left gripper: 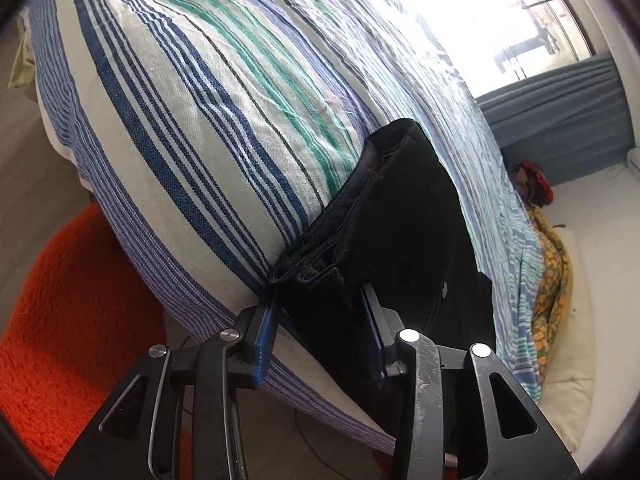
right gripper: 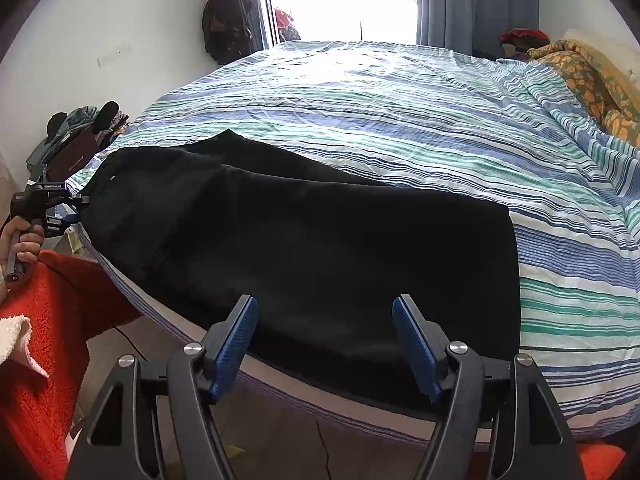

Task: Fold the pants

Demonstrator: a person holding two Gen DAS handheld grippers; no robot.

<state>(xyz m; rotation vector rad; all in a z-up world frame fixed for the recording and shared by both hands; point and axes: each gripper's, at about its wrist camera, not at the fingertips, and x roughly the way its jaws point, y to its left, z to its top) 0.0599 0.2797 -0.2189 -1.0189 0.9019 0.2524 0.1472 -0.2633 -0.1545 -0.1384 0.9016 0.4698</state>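
Black pants (right gripper: 300, 240) lie folded lengthwise along the near edge of a striped bed (right gripper: 400, 120). My right gripper (right gripper: 325, 300) hovers open over the leg end at the bed's edge, its blue pads apart and gripping nothing. At the far left a hand (right gripper: 24, 240) holds my left gripper (right gripper: 60, 204) at the waist end. In the left wrist view the layered waist end of the pants (left gripper: 400, 208) sits between the blue pads of the left gripper (left gripper: 319, 294). A sliver of bedsheet (left gripper: 180, 120) shows between the left pad and the cloth, so the jaws stand open around it.
An orange shaggy rug (right gripper: 48, 320) covers the floor beside the bed. An orange-patterned blanket (right gripper: 592, 80) is bunched at the far right. Clothes are piled (right gripper: 80, 132) by the wall, a dark garment (right gripper: 228, 12) hangs near the window, and grey curtains (right gripper: 472, 0) frame it.
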